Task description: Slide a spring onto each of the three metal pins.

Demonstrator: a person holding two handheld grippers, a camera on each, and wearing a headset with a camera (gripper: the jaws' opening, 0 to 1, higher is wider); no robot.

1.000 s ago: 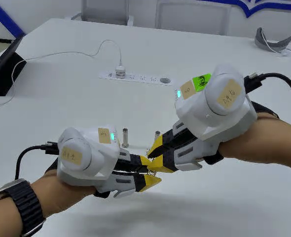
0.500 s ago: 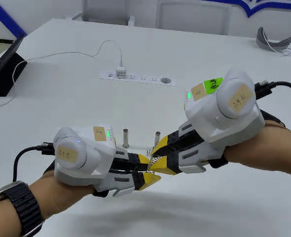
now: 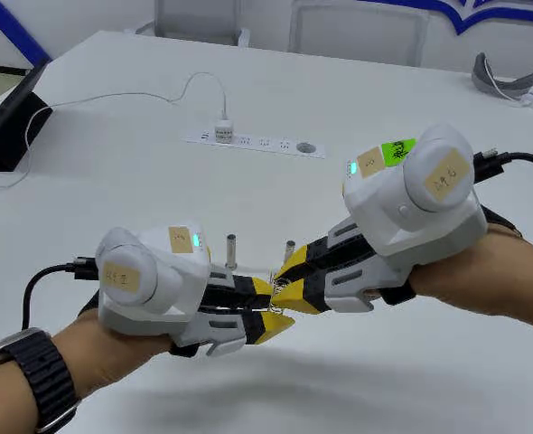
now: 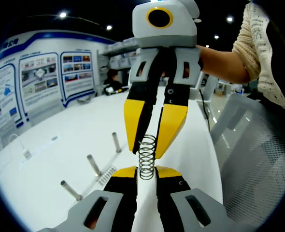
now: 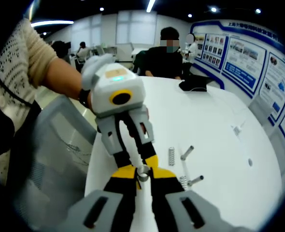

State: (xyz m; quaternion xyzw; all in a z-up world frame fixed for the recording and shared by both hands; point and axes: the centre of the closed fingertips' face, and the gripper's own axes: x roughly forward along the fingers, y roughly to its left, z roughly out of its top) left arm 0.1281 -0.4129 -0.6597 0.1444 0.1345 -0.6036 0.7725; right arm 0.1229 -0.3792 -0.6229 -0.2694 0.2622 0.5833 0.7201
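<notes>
A small steel spring (image 4: pixel 147 157) hangs in the air between my two grippers, which meet tip to tip above the white table (image 3: pixel 113 172). My left gripper (image 4: pixel 146 173) is shut on its near end. My right gripper (image 4: pixel 146 147) comes from the opposite side and pinches the far end. In the right gripper view the spring (image 5: pixel 142 173) shows end-on between my right gripper's (image 5: pixel 142 175) yellow tips. From the head view the spring (image 3: pixel 273 309) is mostly hidden by the jaws. Three upright metal pins (image 4: pixel 116 142) (image 4: pixel 94 165) (image 4: pixel 71 190) stand bare on the table.
A loose spring (image 4: pixel 106 175) lies on the table beside the pins, and another spring (image 5: pixel 171 155) rests near a pin. A white power strip (image 3: pixel 253 142) with a plugged cable sits further back. A dark tablet (image 3: pixel 9 122) stands at the far left. A person sits across the table.
Both grippers stay tip to tip with the spring between them. The right gripper has drifted slightly right and lower, and the left one slightly lower.
</notes>
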